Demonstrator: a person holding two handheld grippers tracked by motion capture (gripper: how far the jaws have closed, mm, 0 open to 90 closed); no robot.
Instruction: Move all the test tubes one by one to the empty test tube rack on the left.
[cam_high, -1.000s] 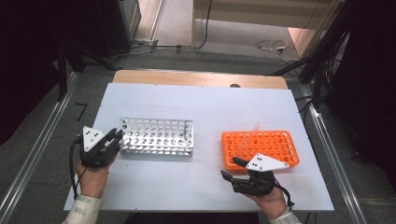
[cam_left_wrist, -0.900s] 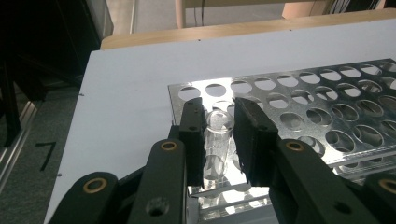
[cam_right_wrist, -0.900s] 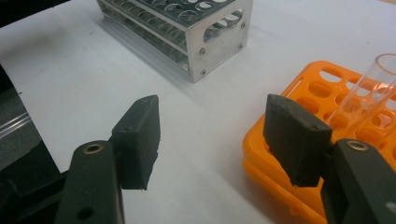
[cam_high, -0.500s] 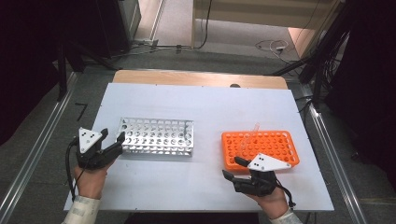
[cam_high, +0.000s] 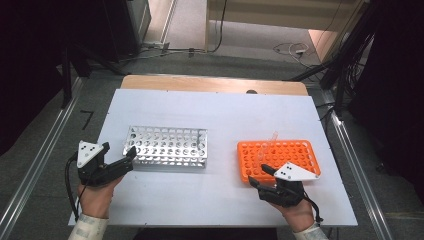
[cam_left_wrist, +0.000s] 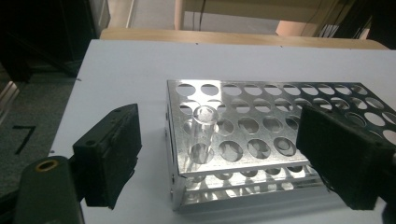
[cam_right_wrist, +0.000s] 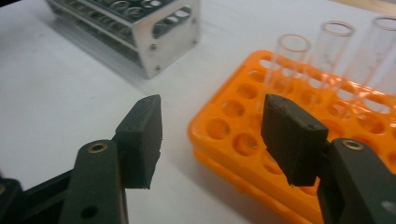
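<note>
While the white worktop (cam_high: 225, 115) carries both racks, the metal rack (cam_high: 167, 146) at nine o'clock already holds one clear tube (cam_left_wrist: 204, 122); the left tool (cam_high: 131, 156) has just been opening, jaws apart and empty. Next, the right tool (cam_high: 260, 175), jaws apart, should straddle a tube (cam_right_wrist: 286, 60) in the orange rack (cam_high: 277, 156) squarely and lift vertically.

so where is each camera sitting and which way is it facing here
High view: fixed above the person's side, looking forward and down on the white table; both hands, left gripper and right gripper show.
Left gripper view: rides the left gripper, looking between its open jaws, which have just been opening, at the metal rack holding a clear test tube.
Right gripper view: looks between its parted jaws at the orange rack.
Shared: the metal rack appears in all three.
</note>
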